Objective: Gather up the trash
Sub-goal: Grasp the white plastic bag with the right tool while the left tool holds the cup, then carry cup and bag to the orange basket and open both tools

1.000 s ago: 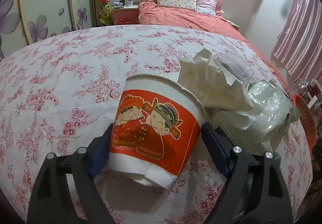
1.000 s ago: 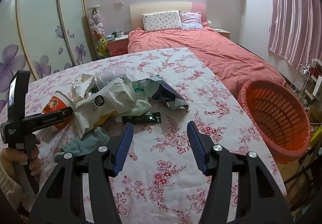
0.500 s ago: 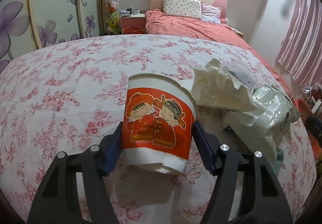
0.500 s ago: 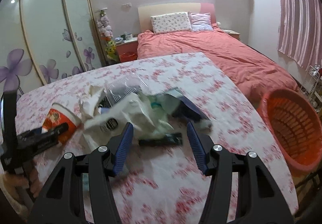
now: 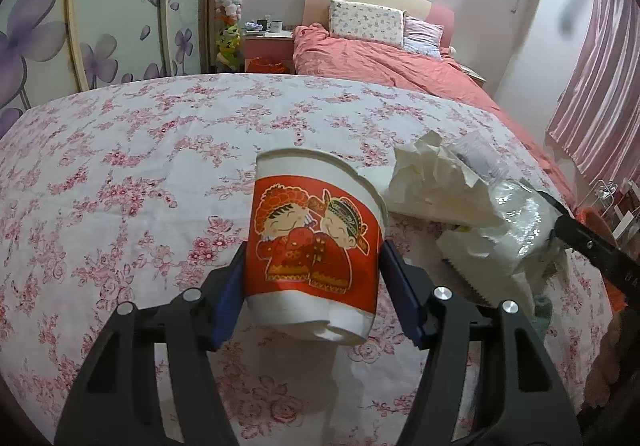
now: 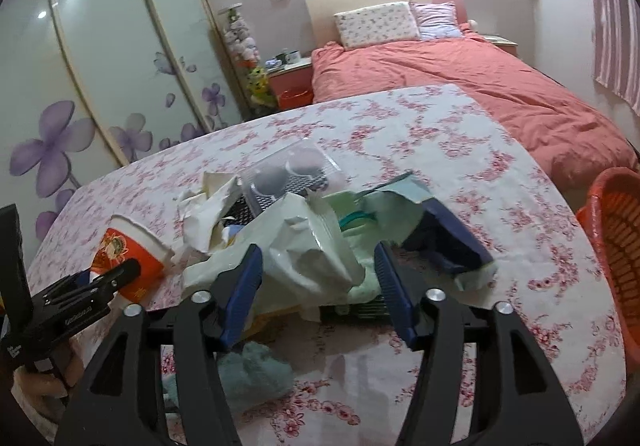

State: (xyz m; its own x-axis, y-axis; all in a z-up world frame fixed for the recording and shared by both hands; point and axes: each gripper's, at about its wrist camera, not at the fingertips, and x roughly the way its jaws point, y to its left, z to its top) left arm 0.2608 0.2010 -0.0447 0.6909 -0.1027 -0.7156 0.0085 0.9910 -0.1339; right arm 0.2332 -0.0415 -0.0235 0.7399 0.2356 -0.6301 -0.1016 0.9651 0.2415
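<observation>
1. The left tool (image 5: 312, 278) is clamped on the paper cup (image 5: 316, 242), its blue pads pressed to opposite sides of the red printed band; gripping low on the wall likely keeps the thin rim from crushing
2. The cup tilts a little and its base looks lifted off the counter (image 5: 120, 173), with a shadow beneath, so I judge it is being carried as the first piece of trash
3. The right tool (image 6: 318, 286) has its fingers apart, one each side of the white plastic bag (image 6: 304, 254) and closed on nothing; it seems lined up to pinch that bag next
4. The cup is stiff, smooth card with a rolled rim and a dented foot
5. The bag is glossy, crinkled film; beside it lie crumpled tissue (image 5: 432, 177), a clear ribbed plastic box (image 6: 292, 173) and a dark blue wrapper (image 6: 448, 242)
6. The orange basket (image 6: 612, 230) with slatted walls stands off the counter's right edge, likely where the trash goes
</observation>
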